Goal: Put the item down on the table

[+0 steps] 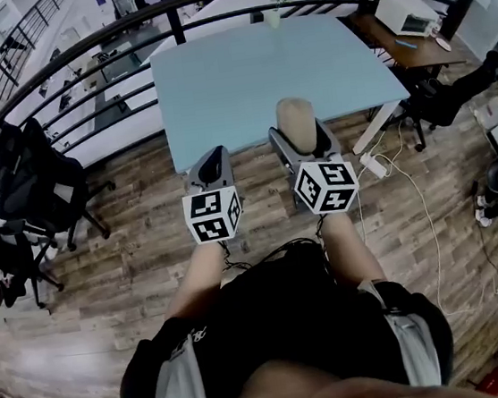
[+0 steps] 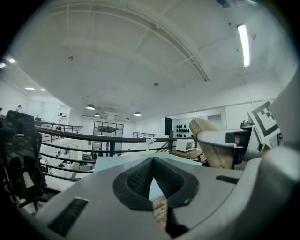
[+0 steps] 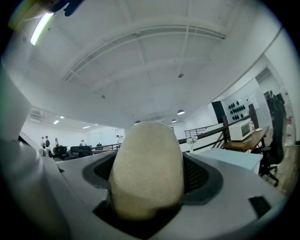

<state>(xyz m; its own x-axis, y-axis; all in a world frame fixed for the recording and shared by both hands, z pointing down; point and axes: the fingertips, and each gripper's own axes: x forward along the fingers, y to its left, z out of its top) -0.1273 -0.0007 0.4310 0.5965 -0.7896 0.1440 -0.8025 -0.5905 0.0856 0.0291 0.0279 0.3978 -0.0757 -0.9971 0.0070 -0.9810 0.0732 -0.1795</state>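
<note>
A beige, egg-shaped item [image 1: 296,123] stands upright between the jaws of my right gripper [image 1: 301,142], which is shut on it. It hangs over the near edge of the pale blue table [image 1: 243,73]. In the right gripper view the item [image 3: 147,168] fills the gap between the jaws, with the table [image 3: 234,158] low at the right. My left gripper [image 1: 214,162] is beside it to the left, also at the table's near edge, shut with nothing in it. Its pads [image 2: 140,180] meet in the left gripper view, where the item [image 2: 208,140] shows at the right.
A small vase of flowers [image 1: 273,10] stands at the table's far edge, with a black railing [image 1: 120,29] behind. Black office chairs [image 1: 27,189] stand at the left. A white power strip [image 1: 373,166] and cables lie on the wooden floor at the right, near a wooden desk [image 1: 409,39].
</note>
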